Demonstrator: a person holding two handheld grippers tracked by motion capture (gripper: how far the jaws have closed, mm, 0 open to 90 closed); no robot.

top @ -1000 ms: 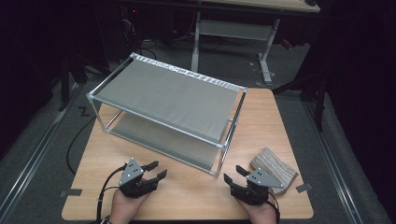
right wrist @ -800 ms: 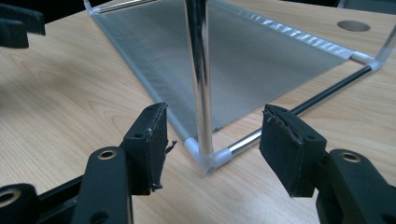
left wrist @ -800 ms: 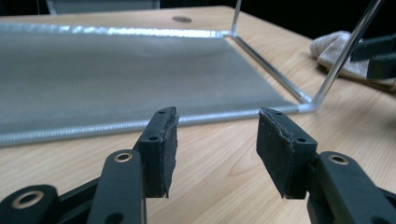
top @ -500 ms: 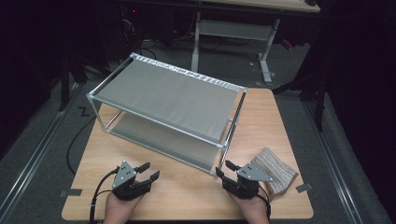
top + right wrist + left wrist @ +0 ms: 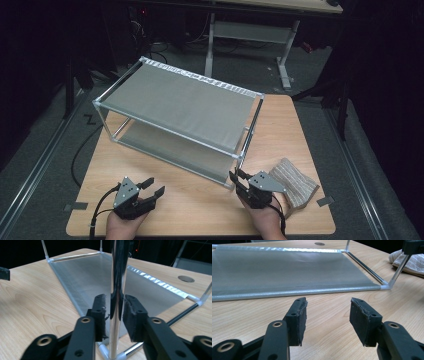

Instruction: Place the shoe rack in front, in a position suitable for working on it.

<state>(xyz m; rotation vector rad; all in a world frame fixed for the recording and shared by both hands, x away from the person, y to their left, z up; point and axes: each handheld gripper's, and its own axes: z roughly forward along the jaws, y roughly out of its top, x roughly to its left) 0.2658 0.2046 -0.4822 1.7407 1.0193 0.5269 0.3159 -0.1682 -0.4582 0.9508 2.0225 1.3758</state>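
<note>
A two-tier rack with a silver metal frame and grey fabric shelves stands across the middle of the wooden table. My right gripper is at the rack's near right corner. In the right gripper view the shiny upright post stands between the pads of my right gripper, which are closed in on it. My left gripper rests open near the front left of the table, apart from the rack. In the left gripper view its jaws are wide apart over bare wood, facing the lower shelf.
A folded beige striped cloth lies on the table just right of my right hand; the cloth is also at the far right of the left gripper view. Another desk frame stands behind the table. Dark floor surrounds it.
My right gripper has moved left, away from the cloth, and its jaws now sit around the rack's corner post. My left gripper has drifted slightly left and back.
</note>
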